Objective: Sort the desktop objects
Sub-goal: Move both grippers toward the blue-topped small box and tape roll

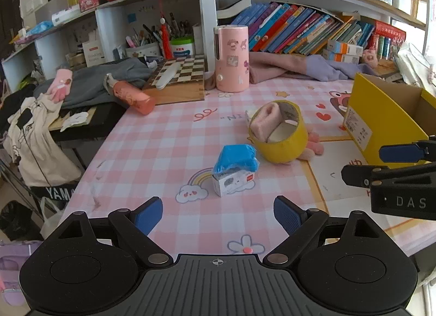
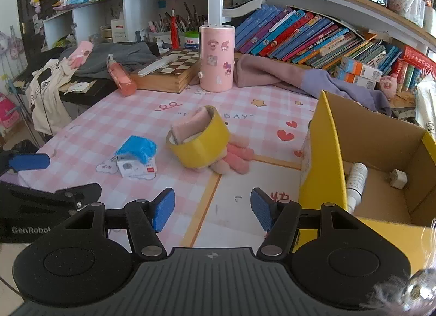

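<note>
A yellow tape roll (image 1: 278, 130) (image 2: 200, 137) lies on a pink glove (image 1: 313, 145) (image 2: 237, 160) mid-table. A small white box with a blue bag on it (image 1: 235, 170) (image 2: 137, 159) sits in front of my left gripper (image 1: 218, 215), which is open and empty. My right gripper (image 2: 212, 208) is open and empty, hovering just left of the yellow cardboard box (image 2: 324, 152) (image 1: 381, 122). The box holds a white tube (image 2: 355, 184) and a white charger (image 2: 397, 178).
A pink cylinder (image 1: 231, 58) (image 2: 216, 58), a chessboard (image 1: 179, 79) (image 2: 169, 69) and a pink bottle (image 1: 133, 96) (image 2: 121, 77) stand at the back. Clothes and books line the rear wall. The table's left edge drops off near a bag (image 1: 41, 139).
</note>
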